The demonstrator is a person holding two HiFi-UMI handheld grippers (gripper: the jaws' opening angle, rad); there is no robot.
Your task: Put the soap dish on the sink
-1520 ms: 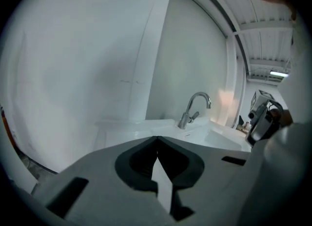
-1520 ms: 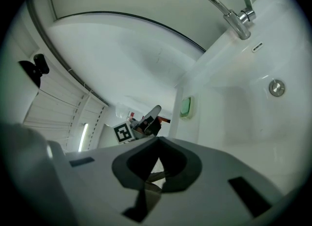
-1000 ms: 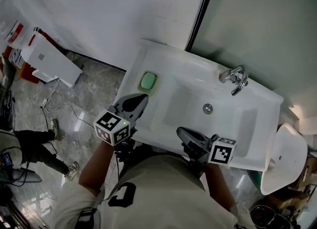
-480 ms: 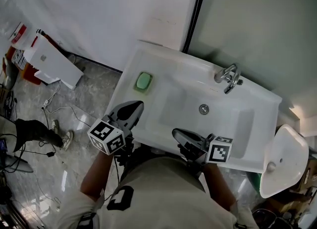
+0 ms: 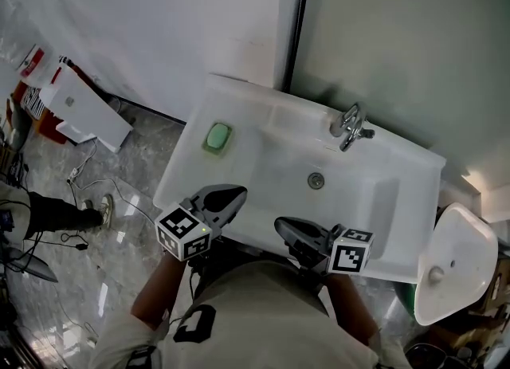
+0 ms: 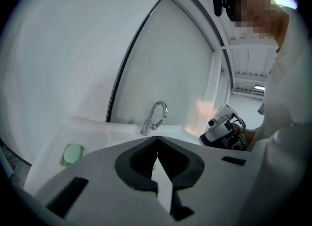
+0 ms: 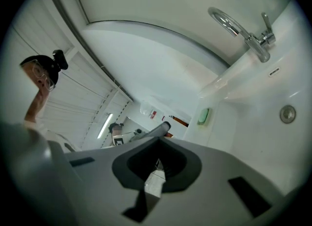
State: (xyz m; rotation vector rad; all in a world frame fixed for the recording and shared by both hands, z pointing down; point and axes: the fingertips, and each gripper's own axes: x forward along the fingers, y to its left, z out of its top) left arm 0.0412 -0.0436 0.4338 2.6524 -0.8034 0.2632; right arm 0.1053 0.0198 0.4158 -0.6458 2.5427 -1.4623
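Head view: a pale green, rounded soap dish (image 5: 217, 137) sits on the left ledge of a white sink (image 5: 398, 200). The left gripper (image 5: 233, 194) and right gripper (image 5: 281, 223), jaws closed and empty, hover at its near rim, beside a grey marble floor (image 5: 127, 176)

Glossy white ceramic sink (image 5: 398, 200), shiny chrome tap (image 5: 348, 126), polished stone-look floor (image 5: 135, 140), smooth green soap dish (image 5: 217, 137)

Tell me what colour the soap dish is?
The soap dish is pale green. The head view shows it best.
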